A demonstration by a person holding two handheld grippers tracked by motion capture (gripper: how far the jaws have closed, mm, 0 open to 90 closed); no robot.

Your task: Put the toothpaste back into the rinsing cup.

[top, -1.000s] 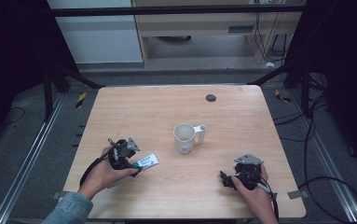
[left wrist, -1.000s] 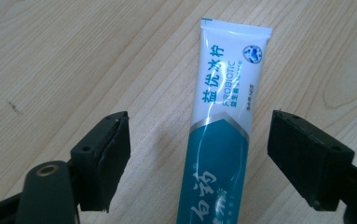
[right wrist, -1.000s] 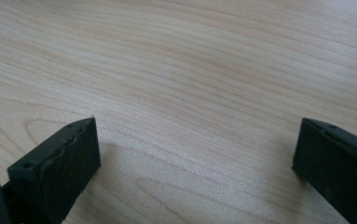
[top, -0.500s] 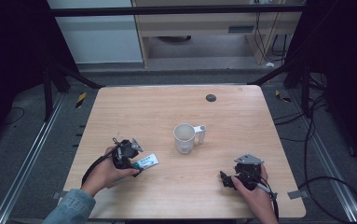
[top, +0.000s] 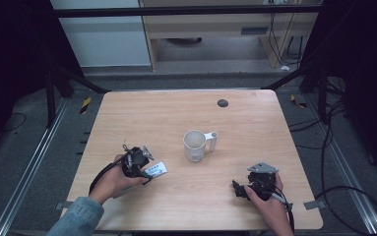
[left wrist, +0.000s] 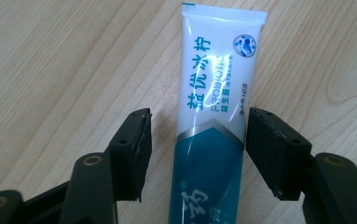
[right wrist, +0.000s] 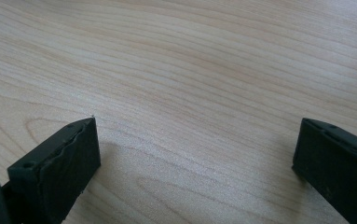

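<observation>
Toothpaste tube (left wrist: pixel 216 121) flat on bench (top: pixel 176 118), between the left gripper (left wrist: pixel 197 135) jaws, not clamped yet.

Tube is white at the far end, teal toward the gripper, lying near the bench's left front part, well in from the left edge. In the left gripper view the right jaw sits just at the tube's edge; the left jaw stands clear with bare wood showing between it and the tube. Jaws have just been closing around it, now at a middling gap. In the high view the left gripper (top: pixel 138 161) covers the tube's near end. White mug (top: pixel 196 145) stands upright near bench centre, handle pointing to the right edge, well apart from the tube. Right gripper (top: pixel 253 186) rests near the right front corner, jaws wide with bare wood between them. Small dark disc (top: pixel 222 103) near the far edge.
</observation>
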